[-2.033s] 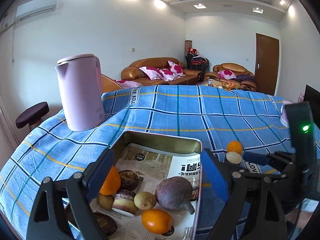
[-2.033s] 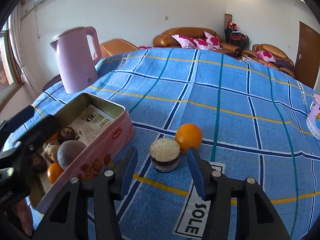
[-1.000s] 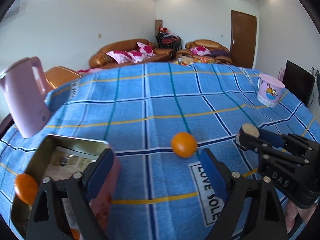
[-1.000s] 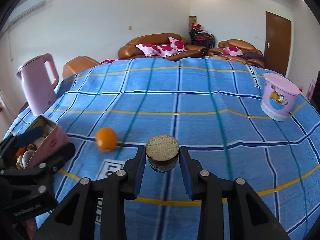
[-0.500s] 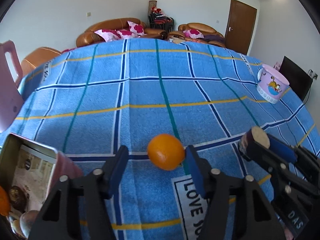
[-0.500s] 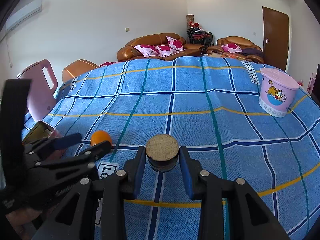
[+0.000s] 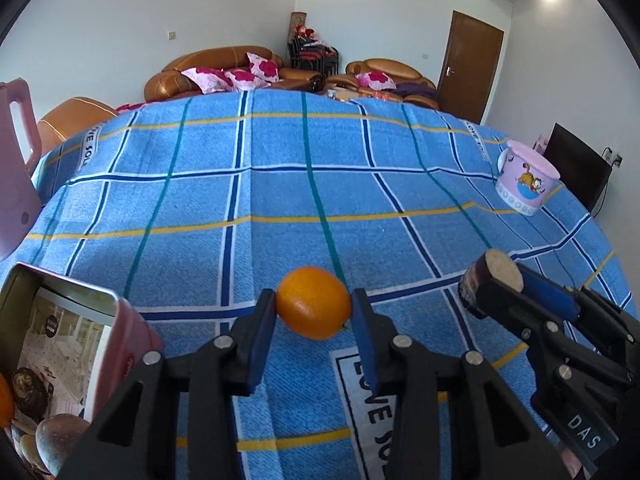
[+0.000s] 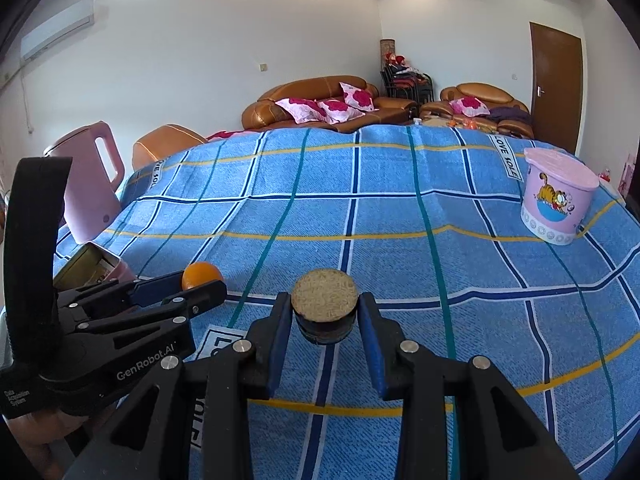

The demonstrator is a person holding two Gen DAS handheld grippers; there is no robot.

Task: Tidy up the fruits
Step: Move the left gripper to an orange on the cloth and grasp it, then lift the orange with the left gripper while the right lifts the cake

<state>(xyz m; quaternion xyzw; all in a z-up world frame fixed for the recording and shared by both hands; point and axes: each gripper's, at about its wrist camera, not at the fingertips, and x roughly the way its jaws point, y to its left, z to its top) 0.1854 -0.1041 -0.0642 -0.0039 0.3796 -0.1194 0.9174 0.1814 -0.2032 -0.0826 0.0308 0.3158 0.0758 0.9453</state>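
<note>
My left gripper [image 7: 313, 309] is shut on an orange [image 7: 313, 302] low over the blue checked tablecloth; it also shows in the right wrist view [image 8: 202, 280], with the orange [image 8: 199, 273] between its fingers. My right gripper [image 8: 324, 312] is shut on a dark round fruit piece with a tan cut top [image 8: 324, 305], held above the cloth. In the left wrist view the right gripper [image 7: 494, 282] and its piece [image 7: 490, 276] are at the right. The pink tin [image 7: 132, 332] with several fruits sits at lower left.
A pink kettle [image 8: 90, 184] stands at the table's left, behind the tin [image 8: 100, 266]. A pink cartoon bucket [image 8: 558, 196] stands at the right edge; it also shows in the left wrist view [image 7: 524, 178]. Sofas and a door lie beyond the table.
My left gripper swung away from the tin to the orange and closed its jaws on it. My right gripper closed on the cut fruit piece, lifted it and has held it steady since.
</note>
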